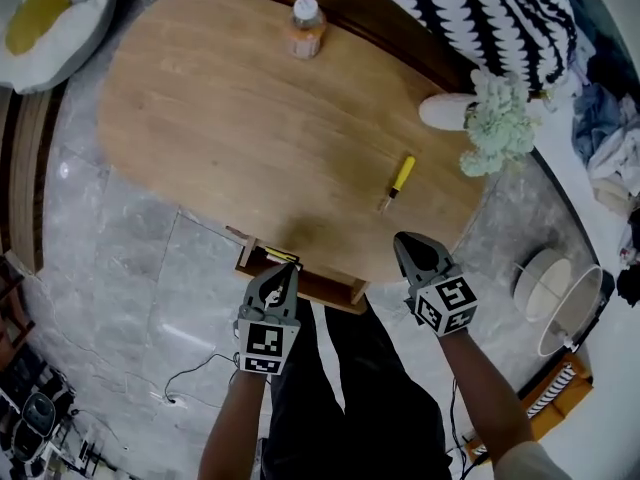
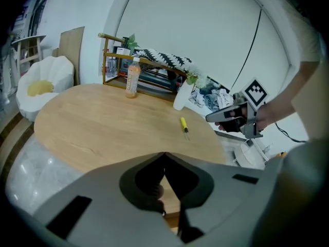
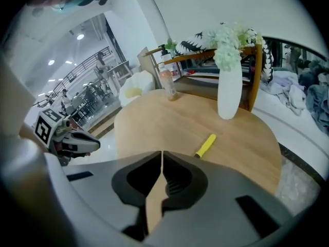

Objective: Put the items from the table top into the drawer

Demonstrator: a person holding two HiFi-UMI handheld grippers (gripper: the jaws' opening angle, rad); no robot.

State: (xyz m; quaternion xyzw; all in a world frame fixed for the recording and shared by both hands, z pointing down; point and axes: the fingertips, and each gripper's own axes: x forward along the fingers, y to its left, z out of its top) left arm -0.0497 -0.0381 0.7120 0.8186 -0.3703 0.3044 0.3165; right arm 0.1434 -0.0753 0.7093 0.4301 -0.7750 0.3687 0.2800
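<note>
Risking a shove rather than a grasp at the screwdriver (image 1: 397,182), flat on the table (image 1: 220,118) at 12 o'clock from the right gripper (image 1: 406,240): jaws together with nothing between them, so needing to part first, or else nudging the round yellow handle and sending it rolling toward the 3 o'clock rim. Risking also a knock on the vase (image 1: 447,111) of flowers, upright near that rim, at 1 o'clock from the screwdriver. Left gripper (image 1: 284,271) likewise closed and empty, over the drawer (image 1: 325,288), open at the table's 6 o'clock edge; liable to bump it inward. Bottle (image 1: 306,28) upright at the far 12 o'clock edge, tall and easily tipped. Counting: one screwdriver, one bottle, one vase, one drawer, two grippers.
</note>
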